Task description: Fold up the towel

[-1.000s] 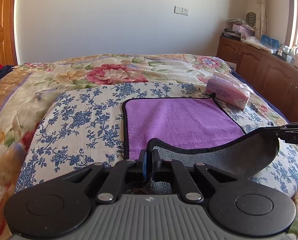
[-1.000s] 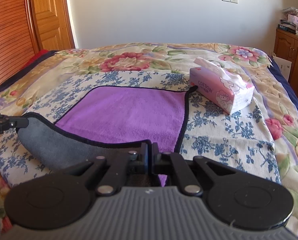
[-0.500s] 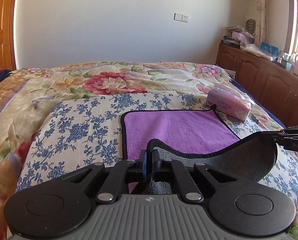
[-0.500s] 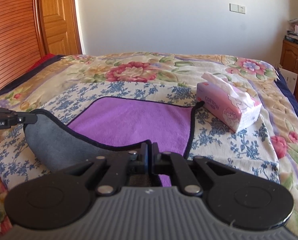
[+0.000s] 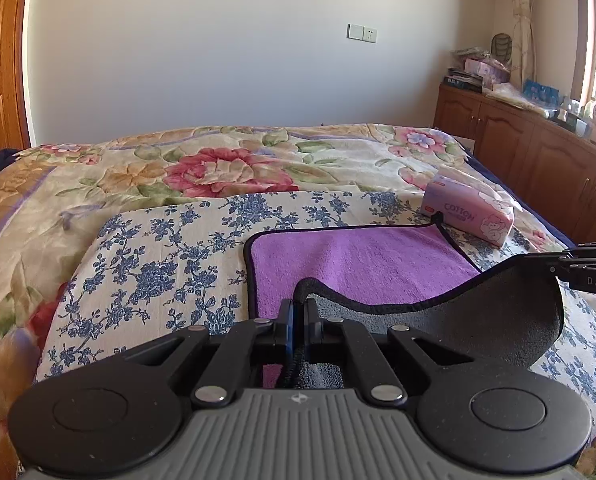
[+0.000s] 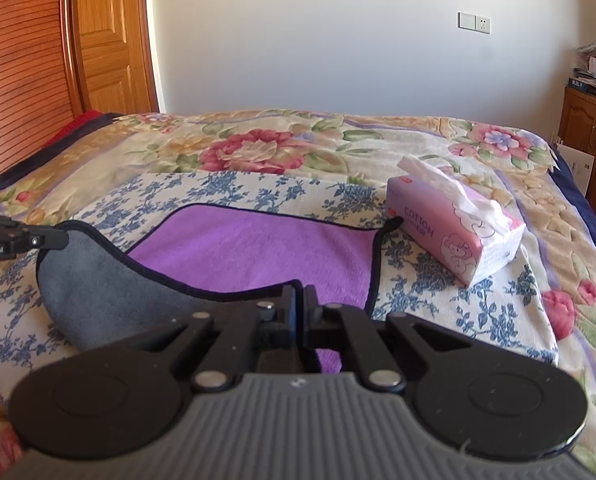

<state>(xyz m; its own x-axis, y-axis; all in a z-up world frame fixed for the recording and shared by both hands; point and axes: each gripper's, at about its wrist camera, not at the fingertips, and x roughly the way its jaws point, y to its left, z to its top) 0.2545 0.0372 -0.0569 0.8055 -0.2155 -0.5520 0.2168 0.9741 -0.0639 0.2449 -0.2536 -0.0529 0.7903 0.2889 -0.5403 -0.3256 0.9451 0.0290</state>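
Note:
A towel, purple on top point(image 5: 357, 260) point(image 6: 258, 252) and grey underneath point(image 5: 477, 320) point(image 6: 110, 288), with a black hem, lies on a blue-flowered cloth on the bed. My left gripper point(image 5: 298, 312) is shut on the towel's near left corner. My right gripper point(image 6: 299, 300) is shut on the near right corner. Both corners are lifted, so the near edge hangs between them and shows its grey side. The far half lies flat. The right gripper's tip shows in the left wrist view point(image 5: 589, 268), and the left gripper's tip in the right wrist view point(image 6: 22, 240).
A pink tissue box point(image 5: 469, 212) point(image 6: 449, 236) sits by the towel's far right corner. The blue-flowered cloth point(image 5: 170, 248) lies on a floral bedspread point(image 5: 218, 168). Wooden cabinets point(image 5: 537, 152) stand to the right, a wooden door point(image 6: 110, 40) to the left.
Both grippers have risen with the towel's near corners, lifting the near edge higher off the bed. The view has tilted up, showing more of the wall.

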